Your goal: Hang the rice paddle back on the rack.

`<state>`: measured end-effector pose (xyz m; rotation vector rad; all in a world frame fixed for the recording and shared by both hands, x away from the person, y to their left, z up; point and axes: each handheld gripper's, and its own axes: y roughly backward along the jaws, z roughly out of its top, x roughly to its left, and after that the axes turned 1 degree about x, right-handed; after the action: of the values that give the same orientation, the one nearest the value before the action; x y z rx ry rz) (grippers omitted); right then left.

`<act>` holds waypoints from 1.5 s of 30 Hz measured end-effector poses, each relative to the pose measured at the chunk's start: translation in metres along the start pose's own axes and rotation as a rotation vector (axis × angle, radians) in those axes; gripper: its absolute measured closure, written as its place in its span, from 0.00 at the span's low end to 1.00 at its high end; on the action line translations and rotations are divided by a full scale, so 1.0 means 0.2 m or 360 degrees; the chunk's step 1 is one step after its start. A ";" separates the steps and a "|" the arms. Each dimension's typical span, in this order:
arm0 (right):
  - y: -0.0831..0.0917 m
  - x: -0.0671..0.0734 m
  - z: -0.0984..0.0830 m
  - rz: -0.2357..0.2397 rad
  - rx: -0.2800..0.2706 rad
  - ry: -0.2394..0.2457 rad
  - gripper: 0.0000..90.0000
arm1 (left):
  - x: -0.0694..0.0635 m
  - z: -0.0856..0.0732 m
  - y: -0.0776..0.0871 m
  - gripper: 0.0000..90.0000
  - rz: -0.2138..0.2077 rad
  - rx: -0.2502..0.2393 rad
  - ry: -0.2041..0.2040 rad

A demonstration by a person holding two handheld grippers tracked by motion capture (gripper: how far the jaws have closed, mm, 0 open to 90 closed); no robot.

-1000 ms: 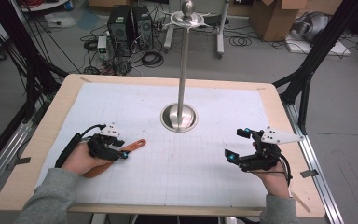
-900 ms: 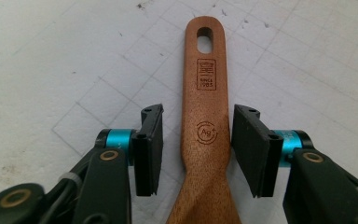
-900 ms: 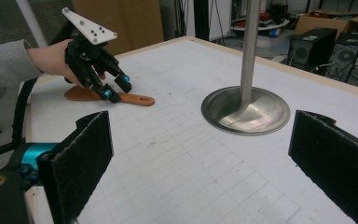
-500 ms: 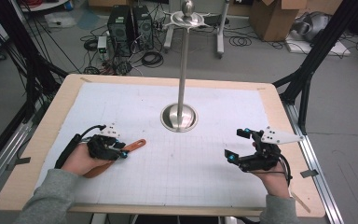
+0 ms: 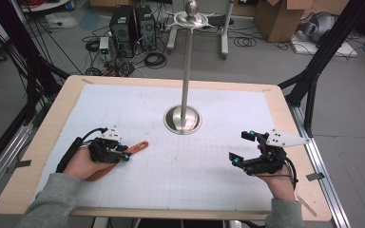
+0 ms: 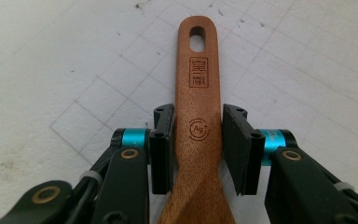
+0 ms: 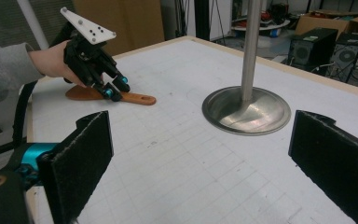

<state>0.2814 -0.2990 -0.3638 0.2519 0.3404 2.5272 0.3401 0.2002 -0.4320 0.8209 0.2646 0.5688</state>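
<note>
Nothing on the table has shifted since the earlier pictures except the jaws of the left gripper [image 6: 198, 140], which have just been closing around the handle of the wooden spatula [image 6: 199, 88]; both hands sit where they were.

On the white gridded mat [image 5: 171, 180], which covers most of the wooden table [image 5: 57, 114], a steel stand [image 5: 184, 80] rises from a round base near the middle, with a small disc and ball at its top. It stands well apart from both grippers, farther back on the table, between them. Beyond the table's far edge lie computer towers [image 5: 129, 23], loose cables and cardboard boxes on the floor.

The spatula lies flat on the mat at the left front, its holed handle end pointing toward the stand and its blade end under the person's left hand [image 5: 83, 164]. In the left gripper view the two black pads flank the narrow part of the handle: the left pad looks to be against its edge, the right pad sits just beside it, and whether that one presses cannot be told.

The right gripper [image 5: 247, 147], held at the right front, has its jaws spread wide with bare mat between the pads [image 7: 81, 158].
</note>
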 end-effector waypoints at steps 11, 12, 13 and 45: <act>0.00 0.00 0.00 -0.0003 0.0001 -0.0001 0.06 | -0.01 -0.01 0.02 0.72 0.0022 -0.0022 0.0002; 0.00 0.00 0.00 -0.0003 -0.0002 -0.0002 0.06 | -0.01 -0.01 0.03 0.72 0.0024 -0.0033 -0.0004; 0.00 0.00 0.00 -0.0003 -0.0002 -0.0002 0.06 | -0.01 -0.01 0.03 0.72 0.0026 -0.0044 0.0004; 0.02 -0.01 0.00 -0.0007 -0.0016 -0.0016 0.06 | -0.10 0.13 0.32 0.72 0.0153 -0.0365 -0.0013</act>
<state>0.2811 -0.3022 -0.3624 0.2596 0.3241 2.5217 0.3113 0.2076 -0.3665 0.6160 0.1494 0.6725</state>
